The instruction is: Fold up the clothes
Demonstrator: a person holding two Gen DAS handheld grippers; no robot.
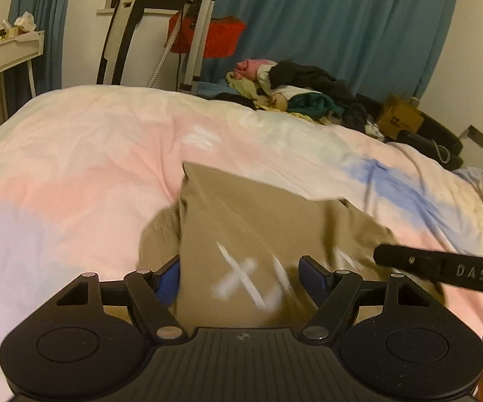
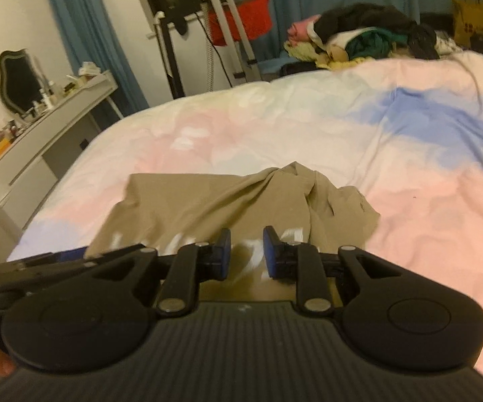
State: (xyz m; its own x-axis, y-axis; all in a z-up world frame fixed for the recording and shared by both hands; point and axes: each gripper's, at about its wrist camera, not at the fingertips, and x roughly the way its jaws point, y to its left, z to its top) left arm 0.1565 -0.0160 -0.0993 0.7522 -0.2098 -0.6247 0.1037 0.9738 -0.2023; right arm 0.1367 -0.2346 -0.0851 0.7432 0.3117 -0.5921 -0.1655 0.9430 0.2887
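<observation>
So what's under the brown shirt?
The brown shirt lies on the pink and blue bed cover. Whether anything else hides beneath it cannot be seen; the cloth covers that patch.

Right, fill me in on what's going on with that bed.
A person with a gripper in each hand is folding a tan T-shirt on the pastel bedspread. The left gripper stands open over the shirt; the right gripper is narrowed above its print, grip unclear. More clothes are piled at the far edge.

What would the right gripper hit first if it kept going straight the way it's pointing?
Most likely the tan shirt lying on the bed; the right gripper points down at its printed part, though depth is hard to judge.
</observation>
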